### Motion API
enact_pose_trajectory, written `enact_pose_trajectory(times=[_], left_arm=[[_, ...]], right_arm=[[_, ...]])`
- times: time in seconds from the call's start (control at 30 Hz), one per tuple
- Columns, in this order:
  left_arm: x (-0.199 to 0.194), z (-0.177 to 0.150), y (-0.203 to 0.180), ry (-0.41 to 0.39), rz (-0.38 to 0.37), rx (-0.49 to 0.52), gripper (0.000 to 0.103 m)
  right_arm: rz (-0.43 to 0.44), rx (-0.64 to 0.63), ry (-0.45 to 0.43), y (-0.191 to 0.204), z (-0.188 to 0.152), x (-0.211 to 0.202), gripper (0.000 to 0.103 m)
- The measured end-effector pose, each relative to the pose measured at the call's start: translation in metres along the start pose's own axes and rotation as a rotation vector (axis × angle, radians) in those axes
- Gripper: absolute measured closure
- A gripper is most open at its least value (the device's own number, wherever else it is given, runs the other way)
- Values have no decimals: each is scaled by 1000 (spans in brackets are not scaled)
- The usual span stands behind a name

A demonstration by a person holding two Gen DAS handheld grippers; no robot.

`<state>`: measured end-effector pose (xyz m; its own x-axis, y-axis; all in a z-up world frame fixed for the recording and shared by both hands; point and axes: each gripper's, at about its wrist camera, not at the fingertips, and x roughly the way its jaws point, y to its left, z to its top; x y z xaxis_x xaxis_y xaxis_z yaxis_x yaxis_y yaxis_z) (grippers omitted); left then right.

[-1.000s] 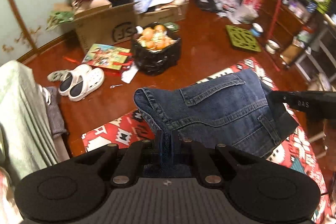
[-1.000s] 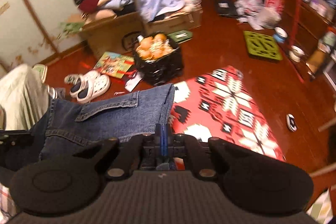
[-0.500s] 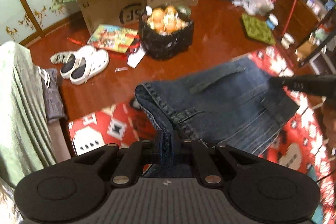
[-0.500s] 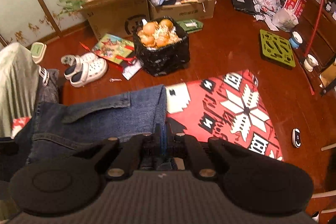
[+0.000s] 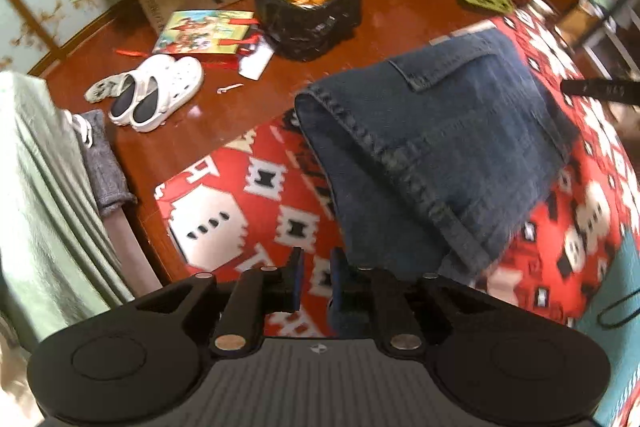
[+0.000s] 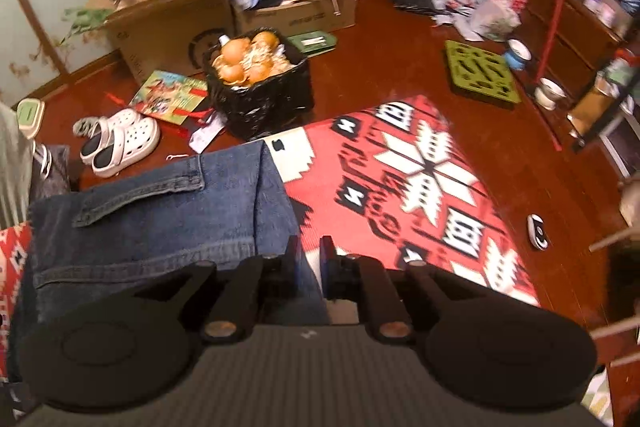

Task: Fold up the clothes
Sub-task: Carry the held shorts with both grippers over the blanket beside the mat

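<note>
My left tongs (image 5: 316, 281) and right tongs (image 6: 308, 263), jaws just parted slightly, pinch nothing; folded jeans (image 5: 440, 147) lie center frame on the red patterned rug (image 6: 420, 179).

One denim garment (image 5: 436, 131), two white clogs (image 5: 156, 95), two cardboard boxes (image 6: 172, 27)

The right claw (image 6: 310, 259), jaws just parting, hangs over folded jeans (image 6: 160, 215) on the patterned rug (image 6: 420, 167).
</note>
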<state>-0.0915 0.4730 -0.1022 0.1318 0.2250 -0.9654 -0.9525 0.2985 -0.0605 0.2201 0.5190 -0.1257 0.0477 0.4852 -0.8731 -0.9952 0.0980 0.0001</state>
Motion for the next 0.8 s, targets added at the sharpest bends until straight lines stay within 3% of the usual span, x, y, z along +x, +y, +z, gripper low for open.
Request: enact_pose_trajectory(times=[0.23,0.57,0.8], left_arm=[[-4,-29,9,35,-117,209,90],[23,-65,3,-3,-95,539,90],[32,-55,8,-1,-209,456,89]], right_arm=[[46,84,10,40,-54,-72,87],[165,118,142,167,-153,-87,87],[216,250,186,182,-159,-66,86]])
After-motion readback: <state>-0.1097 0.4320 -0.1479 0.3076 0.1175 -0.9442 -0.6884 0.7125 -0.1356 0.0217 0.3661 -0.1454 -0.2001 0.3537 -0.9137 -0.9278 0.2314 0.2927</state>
